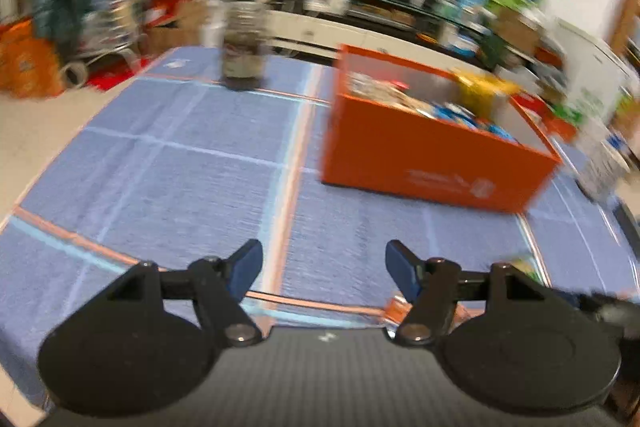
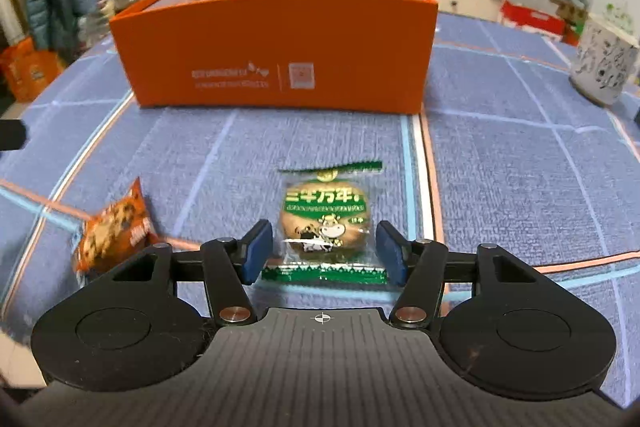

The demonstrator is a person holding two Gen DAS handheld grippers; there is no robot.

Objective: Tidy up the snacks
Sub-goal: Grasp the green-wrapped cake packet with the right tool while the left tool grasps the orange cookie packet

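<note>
Blue pads of the right gripper (image 2: 323, 251) stand either side of a green-wrapped biscuit packet (image 2: 326, 227) lying flat near the front edge of the blue checked tablecloth (image 2: 520, 187) — the jaws bracket it but do not yet seem to press it, so the step in hand looks like the pick. Beside it to the left lies an orange cookie packet (image 2: 114, 231), and the left gripper (image 1: 324, 269) hangs open and empty over bare cloth. Farther back sits the orange box (image 2: 280, 51), already holding snacks — next the jaws must close on the packet's middle, then lift it clear of the front wall.
</note>
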